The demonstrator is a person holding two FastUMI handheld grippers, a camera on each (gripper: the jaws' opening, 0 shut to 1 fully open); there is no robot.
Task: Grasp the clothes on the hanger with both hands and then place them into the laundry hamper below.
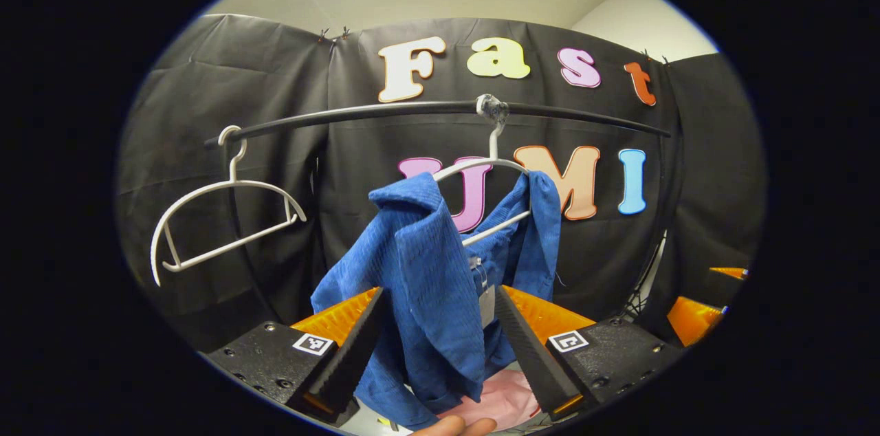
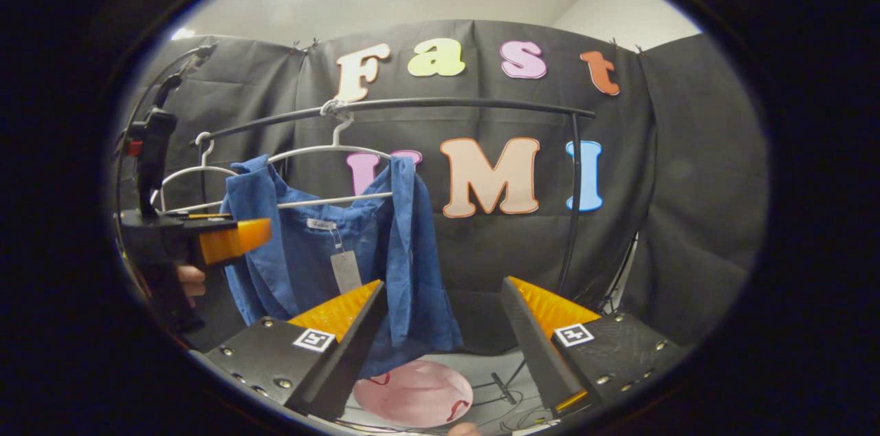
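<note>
Blue ribbed garment: draped over a white hanger on the black rail; one shoulder slipped forward and bunched, paper tag showing at the neck.
Left hand-held gripper: jaws spread wide, fabric hanging between the fingers, neither finger visibly pressing; released.
Right hand-held gripper: jaws spread, cloth edge just beside one finger, the other finger well apart from it; released.
Empty hanger: white, farther along the same rail.
Pink hamper: below the garment, opening facing up.
Step, as judged: both grasps not yet made.
Risk, uneven grip: single-sided closure likely to drag cloth sideways, snagging on the hanger arm.
Risk, hanger: tug before the collar clears, likely to swing or unhook it.
Risk, drop: loose hem possibly landing beside the hamper.
</note>
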